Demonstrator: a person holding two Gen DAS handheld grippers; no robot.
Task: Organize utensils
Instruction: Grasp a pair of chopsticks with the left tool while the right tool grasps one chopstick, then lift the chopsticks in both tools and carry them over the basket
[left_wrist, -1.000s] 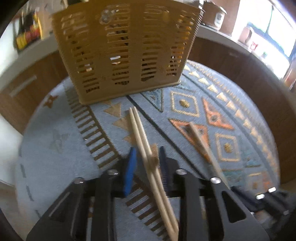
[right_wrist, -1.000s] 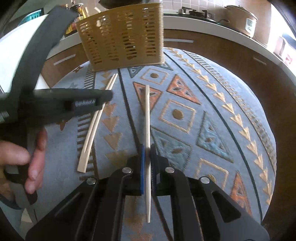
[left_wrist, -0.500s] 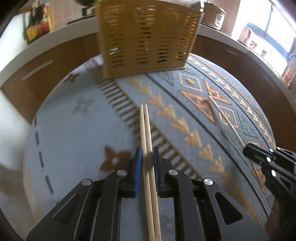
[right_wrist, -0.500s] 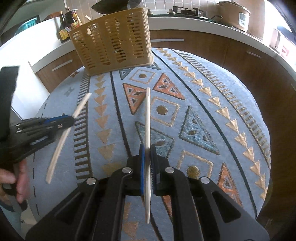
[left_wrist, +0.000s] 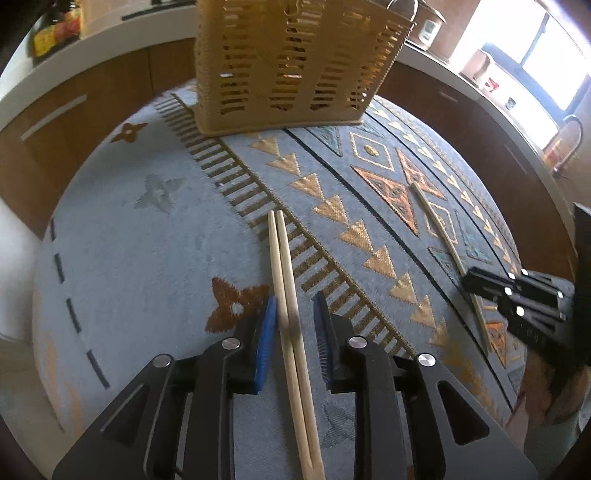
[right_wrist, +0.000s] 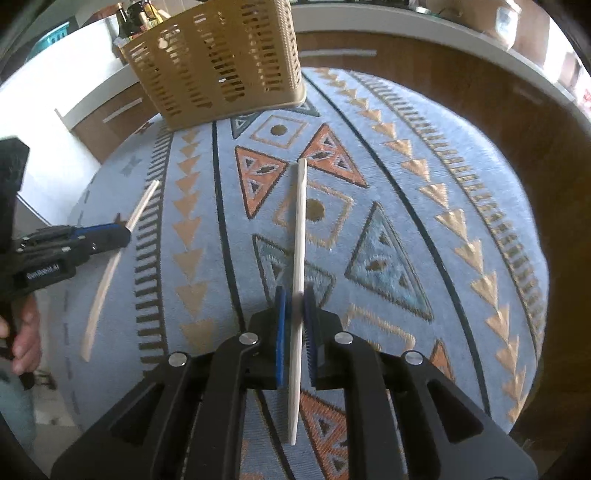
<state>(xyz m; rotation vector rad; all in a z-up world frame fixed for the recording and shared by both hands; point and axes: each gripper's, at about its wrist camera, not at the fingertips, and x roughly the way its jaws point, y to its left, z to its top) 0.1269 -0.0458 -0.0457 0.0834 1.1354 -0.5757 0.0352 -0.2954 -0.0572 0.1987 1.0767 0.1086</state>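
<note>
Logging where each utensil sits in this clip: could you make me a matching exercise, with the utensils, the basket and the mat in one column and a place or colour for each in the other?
Column 1
1. pair of chopsticks
2. single chopstick
3. basket
4. mat

Column 2
A. between the fingers of the right claw
B. pale blue with orange and gold triangles
C. between the fingers of the left claw
D. tan and slotted, standing at the mat's far end

Pairs: 1-C, 2-A, 3-D, 4-B
</note>
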